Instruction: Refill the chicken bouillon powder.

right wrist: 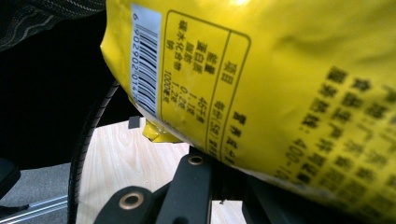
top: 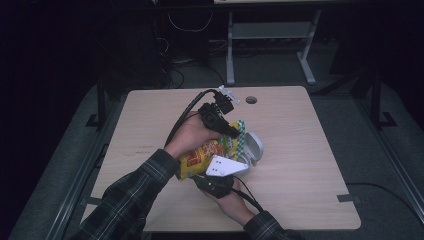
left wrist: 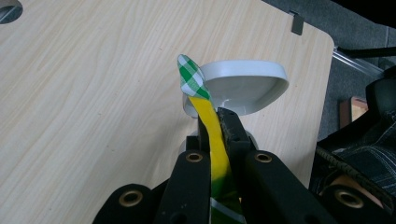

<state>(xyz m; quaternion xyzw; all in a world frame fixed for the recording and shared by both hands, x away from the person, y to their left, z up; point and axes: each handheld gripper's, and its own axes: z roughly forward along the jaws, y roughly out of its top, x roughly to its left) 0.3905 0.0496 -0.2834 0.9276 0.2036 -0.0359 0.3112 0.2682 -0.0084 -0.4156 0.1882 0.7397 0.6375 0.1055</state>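
The white bowl (top: 254, 148) stands just right of the yellow snack bag (top: 207, 155), blocking a pass there. Around the bowl, the table (top: 310, 165) lies open to its right, far side and left edge, with only a round cable hole (top: 251, 100) beyond the bowl.

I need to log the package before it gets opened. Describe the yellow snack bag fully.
The yellow snack bag looks like glossy, crinkly plastic film, with red-orange artwork on the front, a green-and-white checked top edge, and a barcode and printed table on the back. It is held above the wooden table, beside a white bowl. The left hand-held gripper pinches its top edge; the right hand-held gripper is at its lower part.
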